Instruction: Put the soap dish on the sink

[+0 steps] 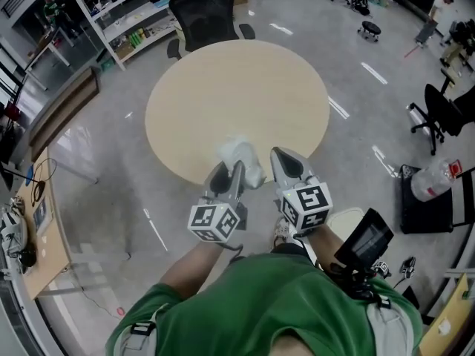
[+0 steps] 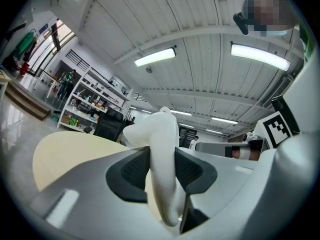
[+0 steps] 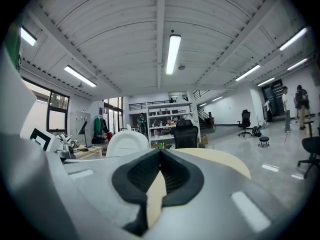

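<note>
The left claw [image 2: 161,160] is clamped on the white soap dish [image 2: 159,131]. In the left gripper view the dish stands on edge between the two dark pads [image 2: 131,171], which press on its thin wall from either side. The jaws are apart only by the thickness of that wall. The dish's wider, rounded part rises above and beyond the claw's tips, and its lower edge drops into the gap behind them.

In the head view the left claw [image 1: 227,172] reaches over the near edge of the round beige worktop [image 1: 237,87]. The soap dish [image 1: 242,159] juts out ahead of its tips, over the worktop's near rim. Whether the dish touches the worktop cannot be told.

The right claw [image 1: 288,163] lies just beside the left one, on its right, and points the same way across the worktop. In the right gripper view the right claw [image 3: 161,156] has its jaws closed tip to tip with nothing between them. From there the soap dish [image 3: 128,143] shows to the left of that claw, a little ahead of its tips and apart from it.

Each claw carries a marker cube behind its jaws, the left cube [image 1: 217,221] and the right cube [image 1: 308,205], close to the person's green shirt [image 1: 252,302]. Ahead of both claws, at the far side of the worktop, stands a black office chair [image 1: 205,15], with shelving [image 1: 130,13] to the left of it.
</note>
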`<state>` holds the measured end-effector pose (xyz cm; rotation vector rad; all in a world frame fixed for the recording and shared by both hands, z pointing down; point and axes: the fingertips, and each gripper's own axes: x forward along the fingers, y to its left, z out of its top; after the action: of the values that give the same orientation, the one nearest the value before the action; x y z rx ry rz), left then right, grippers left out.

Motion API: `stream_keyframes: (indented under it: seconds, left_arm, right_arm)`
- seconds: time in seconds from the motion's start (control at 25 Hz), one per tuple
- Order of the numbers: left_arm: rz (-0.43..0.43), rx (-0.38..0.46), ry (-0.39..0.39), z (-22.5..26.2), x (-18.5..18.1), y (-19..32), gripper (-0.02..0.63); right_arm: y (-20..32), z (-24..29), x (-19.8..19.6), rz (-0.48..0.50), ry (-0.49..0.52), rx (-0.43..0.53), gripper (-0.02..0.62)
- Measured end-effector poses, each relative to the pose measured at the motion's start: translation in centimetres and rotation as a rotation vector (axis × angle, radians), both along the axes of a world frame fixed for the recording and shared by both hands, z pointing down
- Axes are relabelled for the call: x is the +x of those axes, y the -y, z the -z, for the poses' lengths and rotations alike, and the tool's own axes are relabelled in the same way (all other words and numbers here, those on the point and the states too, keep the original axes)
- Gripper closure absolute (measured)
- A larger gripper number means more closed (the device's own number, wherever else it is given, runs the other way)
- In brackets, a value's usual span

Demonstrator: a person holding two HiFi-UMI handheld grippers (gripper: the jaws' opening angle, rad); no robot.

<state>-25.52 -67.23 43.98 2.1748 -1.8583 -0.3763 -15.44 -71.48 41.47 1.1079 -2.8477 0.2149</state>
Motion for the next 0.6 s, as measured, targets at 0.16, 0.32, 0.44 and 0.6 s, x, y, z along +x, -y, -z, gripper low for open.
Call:
stream_keyframes:
  seconds: [0.16, 0.32, 0.44, 0.6]
  left_arm:
    - [0.013, -0.018, 0.009, -0.5, 0.7, 3.3, 0.462]
    - [0.024, -0.053, 0.020, -1.5, 2.0, 6.5, 0.462]
    - [0.041, -0.094, 0.028, -2.7, 2.8, 8.6, 0.462]
    - [0.069, -0.142, 0.038, -4.4, 3.2, 10.9, 0.462]
  right_arm:
    - [3.4, -0.4, 0.6, 0.010, 0.012, -0.009, 0.594]
    - [6.7, -1.3, 1.9, 0.019, 0.017, -0.040, 0.594]
    - [9.0, -2.2, 2.9, 0.030, 0.021, -0.066, 0.594]
    - [11.6, -3.8, 4.1, 0.037, 0.022, -0.097, 0.594]
